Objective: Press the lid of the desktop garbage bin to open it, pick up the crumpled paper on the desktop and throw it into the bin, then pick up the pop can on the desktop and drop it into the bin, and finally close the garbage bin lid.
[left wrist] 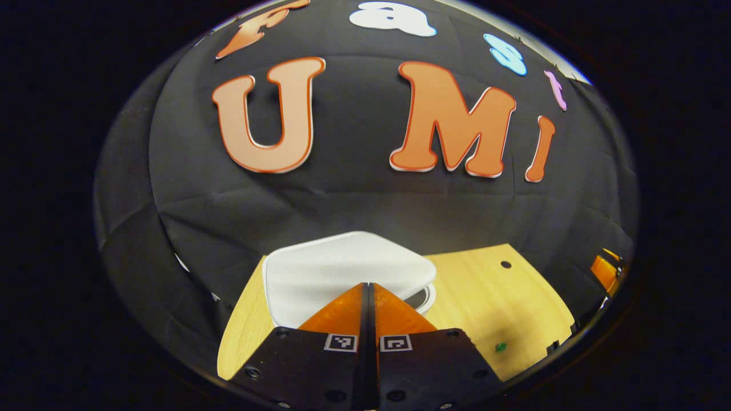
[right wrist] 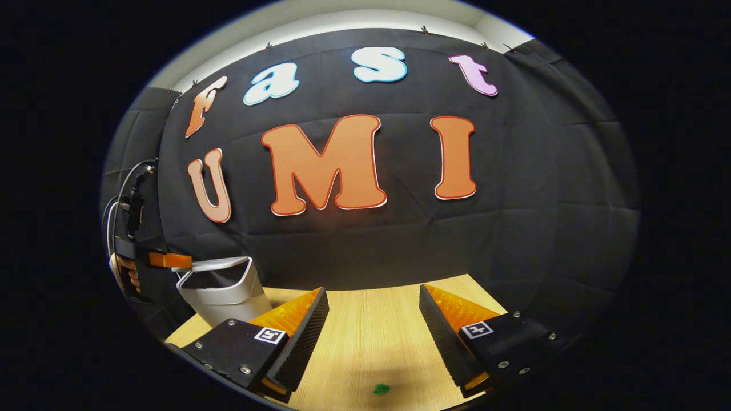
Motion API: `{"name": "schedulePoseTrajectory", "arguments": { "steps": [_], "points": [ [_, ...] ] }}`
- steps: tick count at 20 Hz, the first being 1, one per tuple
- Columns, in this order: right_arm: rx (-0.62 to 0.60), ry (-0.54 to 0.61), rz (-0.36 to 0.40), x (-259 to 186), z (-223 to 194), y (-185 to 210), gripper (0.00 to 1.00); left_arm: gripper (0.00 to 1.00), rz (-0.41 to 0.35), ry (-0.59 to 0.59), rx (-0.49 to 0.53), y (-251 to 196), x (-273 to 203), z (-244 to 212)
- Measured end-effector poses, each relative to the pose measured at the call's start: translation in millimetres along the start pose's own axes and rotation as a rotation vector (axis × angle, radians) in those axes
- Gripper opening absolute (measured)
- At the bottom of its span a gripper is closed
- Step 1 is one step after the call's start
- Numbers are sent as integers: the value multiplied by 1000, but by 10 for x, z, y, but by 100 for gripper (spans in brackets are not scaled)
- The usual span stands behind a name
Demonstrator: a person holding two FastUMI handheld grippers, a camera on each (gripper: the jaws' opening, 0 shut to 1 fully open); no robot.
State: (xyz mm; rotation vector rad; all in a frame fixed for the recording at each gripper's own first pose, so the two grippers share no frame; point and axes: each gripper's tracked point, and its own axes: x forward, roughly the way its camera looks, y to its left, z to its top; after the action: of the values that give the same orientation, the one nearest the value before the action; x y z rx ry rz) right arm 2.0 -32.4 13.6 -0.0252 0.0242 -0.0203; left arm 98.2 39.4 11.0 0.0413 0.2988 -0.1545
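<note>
A: A black cloth wall is standing behind a pale wooden counter [right wrist: 365, 337], which is stretching across the lower part of both views.

B: And the bin?

A: In the left gripper view, the white lid [left wrist: 342, 271] of the garbage bin [left wrist: 425, 298] is sitting at the near left of the counter, tilted a little, with a dark gap showing under its right edge. The left claw [left wrist: 368, 285] is hovering at the lid's near edge, its fingers pressed together with nothing between them. I cannot tell whether the tips are touching the lid.

B: What is the right gripper view adding?

A: It is showing the bin's white body from the side, at the far left of the counter, with the lid lying almost level over it and a dark opening under it. The left claw is reaching in from the left at lid height, and a hand [right wrist: 130, 275] is holding it. The right claw [right wrist: 371, 299] is hanging over bare counter, well apart from the bin, its fingers spread wide and gripping nothing.

B: Anything else?

A: A small green speck [right wrist: 381, 389] is lying on the counter near the right claw.
</note>
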Motion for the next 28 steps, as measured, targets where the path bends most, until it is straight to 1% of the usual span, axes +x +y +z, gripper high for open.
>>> {"name": "schedulePoseTrajectory", "arguments": {
  "steps": [3, 4, 5, 6, 7, 8, 11, 14, 16, 18, 20, 24, 25, 26, 28],
  "points": [
    [25, -3, 14, -16, 29, 46, 96, 0, 7, -140, -15, -158, -272, 277],
    [1, -5, 55, -39, 36, 140, 95, 0, 5, -178, -17, -217, -331, 349],
    [-40, -13, 73, -66, 27, 216, 95, 0, 6, -209, -14, -276, -422, 385],
    [-78, -27, 61, -83, 65, 210, 95, 0, 11, -232, -2, -312, -484, 428],
    [-96, -38, 58, -111, 99, 208, 100, 0, 20, -261, 5, -322, -562, 463],
    [-95, -43, 64, -132, 92, 216, 95, 0, 27, -284, 8, -355, -623, 475],
    [-83, -36, 59, -141, 47, 199, 96, 0, 31, -318, -7, -468, -774, 374],
    [-77, -18, 43, -159, -3, 126, 95, 0, 28, -316, -25, -543, -810, 259],
    [-61, -11, 38, -156, -28, 86, 95, 0, 30, -314, -18, -563, -834, 205],
    [-53, -2, 32, -162, -56, 58, 95, 2, 23, -295, -9, -581, -814, 164],
    [-51, 2, 25, -162, -58, 29, 95, 16, 15, -289, -19, -650, -841, 131],
    [-49, 12, 23, -163, -106, 1, 95, 97, 23, -292, -24, -671, -828, 81],
    [-50, 20, 20, -164, -140, -22, 100, 96, 21, -289, -30, -679, -805, 52],
    [-52, 33, 16, -153, -183, -44, 95, 96, 18, -287, -41, -678, -793, 48],
    [-63, 75, 10, -128, -340, -78, 95, 96, -3, -273, -58, -688, -761, 0]
  ]
}}
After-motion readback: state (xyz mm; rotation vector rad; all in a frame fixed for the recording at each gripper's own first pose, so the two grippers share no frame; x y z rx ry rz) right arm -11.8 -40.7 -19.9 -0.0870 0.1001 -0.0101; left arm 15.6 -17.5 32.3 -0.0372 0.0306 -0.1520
